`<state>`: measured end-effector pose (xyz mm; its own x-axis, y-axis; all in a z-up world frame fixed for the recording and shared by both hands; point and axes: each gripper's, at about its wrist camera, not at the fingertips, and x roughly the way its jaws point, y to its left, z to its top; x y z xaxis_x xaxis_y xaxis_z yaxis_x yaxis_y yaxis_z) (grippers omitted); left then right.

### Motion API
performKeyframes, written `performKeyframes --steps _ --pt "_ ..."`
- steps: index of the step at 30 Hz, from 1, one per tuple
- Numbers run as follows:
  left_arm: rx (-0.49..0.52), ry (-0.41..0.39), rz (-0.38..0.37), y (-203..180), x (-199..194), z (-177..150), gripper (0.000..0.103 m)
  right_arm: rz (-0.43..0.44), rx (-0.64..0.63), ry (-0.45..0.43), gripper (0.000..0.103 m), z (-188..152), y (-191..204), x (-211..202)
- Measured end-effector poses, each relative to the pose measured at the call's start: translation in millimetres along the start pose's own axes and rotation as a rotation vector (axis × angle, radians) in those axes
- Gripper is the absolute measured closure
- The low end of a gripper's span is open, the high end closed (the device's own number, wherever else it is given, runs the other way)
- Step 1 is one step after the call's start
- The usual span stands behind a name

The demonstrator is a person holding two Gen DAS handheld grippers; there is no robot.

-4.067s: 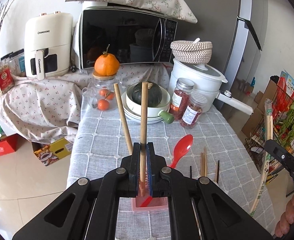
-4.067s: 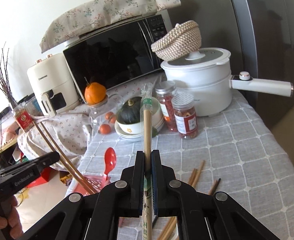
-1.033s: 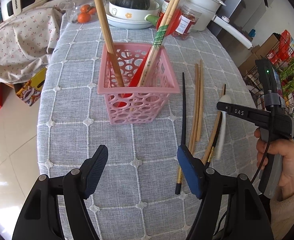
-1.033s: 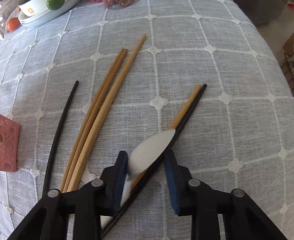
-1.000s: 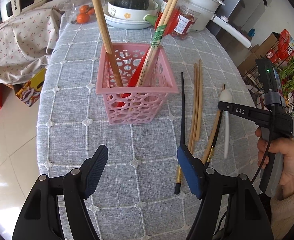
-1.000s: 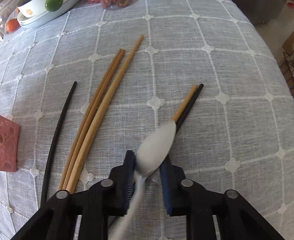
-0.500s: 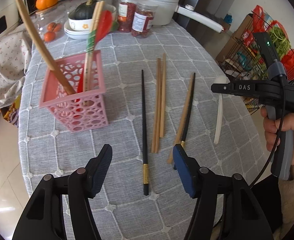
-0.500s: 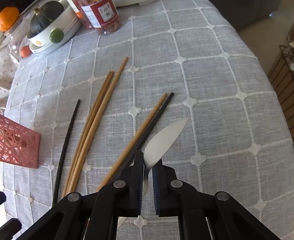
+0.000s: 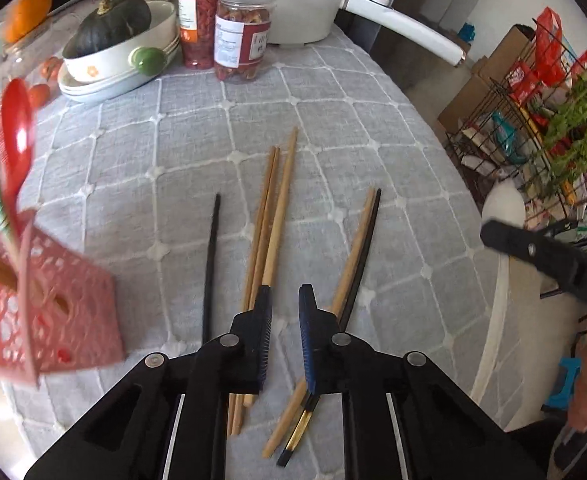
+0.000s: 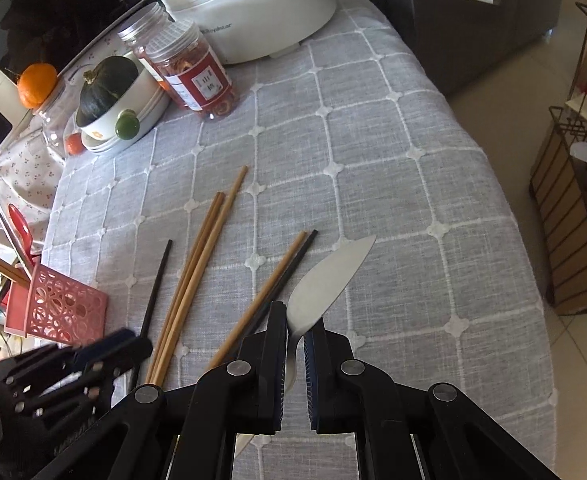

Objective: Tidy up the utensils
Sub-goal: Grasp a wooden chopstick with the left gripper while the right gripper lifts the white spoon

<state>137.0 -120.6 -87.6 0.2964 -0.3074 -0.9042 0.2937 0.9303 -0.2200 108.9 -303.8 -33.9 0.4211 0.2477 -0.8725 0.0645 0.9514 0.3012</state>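
My right gripper [image 10: 295, 330] is shut on the handle of a white spoon [image 10: 329, 276], held off the grey cloth; the left wrist view shows the spoon [image 9: 501, 208] at the far right. My left gripper [image 9: 284, 300] hovers over loose chopsticks, its jaws closing to a narrow gap with nothing between them. On the cloth lie a single black chopstick [image 9: 211, 264], three wooden ones [image 9: 271, 216] and a wooden-and-black pair [image 9: 357, 252]. The pink basket [image 9: 53, 312] at the left holds a red spoon [image 9: 13, 140] and wooden chopsticks.
At the table's far end stand a bowl with a green squash [image 9: 113, 52], two red-labelled jars [image 9: 241, 36] and a white pot [image 9: 305, 0] with a long handle. A wire rack [image 9: 553, 140] of vegetables stands beyond the right table edge.
My left gripper swept right from the basket to above the chopsticks, and its wide jaws narrowed. My right gripper closed on the white spoon and lifted it off the cloth.
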Motion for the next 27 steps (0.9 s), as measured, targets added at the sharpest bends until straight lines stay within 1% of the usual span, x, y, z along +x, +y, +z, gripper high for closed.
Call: performKeyframes --steps 1,2,5,7,9,15,17,20,23,24,27 --pt "-0.01 -0.009 -0.021 1.0 8.2 9.6 0.093 0.001 -0.002 0.001 0.096 1.1 -2.3 0.2" --pt "-0.026 -0.016 -0.017 2.4 15.8 19.2 0.095 0.003 -0.001 0.002 0.096 2.0 -5.4 0.1" --pt "-0.087 -0.017 -0.043 8.4 34.4 40.7 0.096 0.017 0.008 0.012 0.096 2.7 -15.0 -0.1" --pt "-0.093 -0.01 -0.037 7.3 44.1 49.6 0.097 0.024 0.011 0.017 0.096 2.9 -20.0 -0.9" --pt "-0.077 0.002 -0.022 4.8 52.3 55.6 0.097 0.026 0.012 0.017 0.096 3.9 -23.4 -1.5" --pt "-0.061 0.024 0.067 1.4 69.2 65.8 0.097 0.044 0.031 0.013 0.096 6.3 -28.8 -4.8" --pt "-0.056 0.039 0.076 0.1 74.9 66.7 0.092 0.046 0.034 0.015 0.096 6.0 -28.7 -4.6" --pt "-0.02 0.042 0.112 -6.8 78.8 68.0 0.093 0.048 0.036 0.022 0.096 5.6 -26.9 -2.1" --pt "0.018 0.048 0.158 -13.9 78.6 67.8 0.096 0.046 0.027 0.019 0.096 5.6 -22.8 -0.9" --pt "0.013 0.04 0.161 -14.5 75.5 66.0 0.096 0.046 0.023 0.017 0.096 5.6 -21.0 -1.2" --pt "0.013 -0.01 0.127 -14.4 52.3 59.0 0.097 0.048 0.01 -0.006 0.096 5.9 -16.7 -5.9"
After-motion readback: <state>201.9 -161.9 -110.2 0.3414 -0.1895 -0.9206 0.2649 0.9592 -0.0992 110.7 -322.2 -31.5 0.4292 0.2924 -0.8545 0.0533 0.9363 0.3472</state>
